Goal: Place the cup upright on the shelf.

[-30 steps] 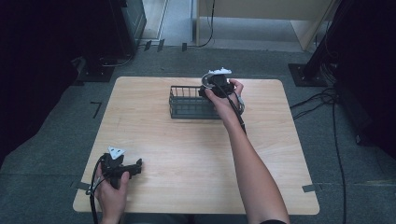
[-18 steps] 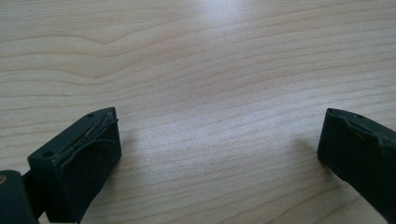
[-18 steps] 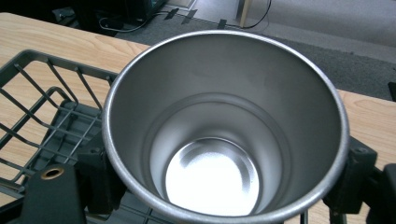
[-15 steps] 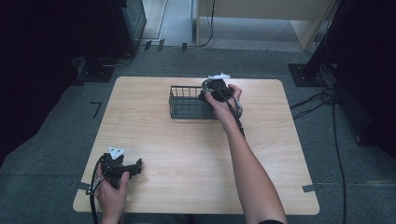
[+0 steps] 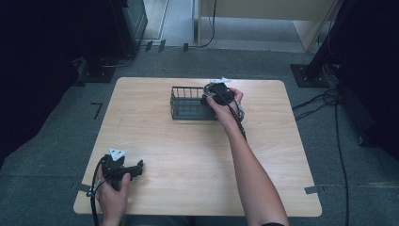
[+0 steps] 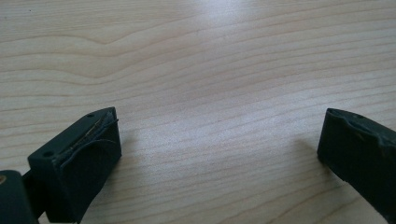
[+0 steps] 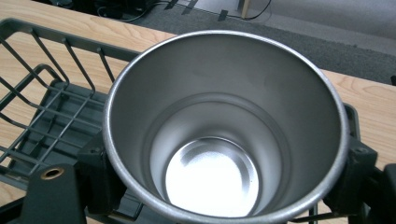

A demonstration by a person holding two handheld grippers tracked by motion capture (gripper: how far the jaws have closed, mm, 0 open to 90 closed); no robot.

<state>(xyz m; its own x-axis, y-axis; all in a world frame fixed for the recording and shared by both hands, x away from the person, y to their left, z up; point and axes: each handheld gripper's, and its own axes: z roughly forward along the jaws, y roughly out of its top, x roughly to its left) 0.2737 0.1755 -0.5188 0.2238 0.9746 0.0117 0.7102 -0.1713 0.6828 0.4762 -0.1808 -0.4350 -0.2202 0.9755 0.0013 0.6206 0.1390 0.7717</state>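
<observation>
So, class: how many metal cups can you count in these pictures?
1: a steel cup, upright between the right gripper jaws, at the wire basket.

In the high view the right gripper (image 5: 212, 95), a little above the middle of the frame, has slid slightly toward the left over the last second, from beyond the right end of the wire basket (image 5: 188, 104) to directly over that end. The right hand (image 5: 225, 101) and forearm have swung left with it. The steel cup (image 7: 224, 126), clamped between the jaws in the right gripper view, now hangs above the basket's right end, so it has travelled left with the gripper.
</observation>
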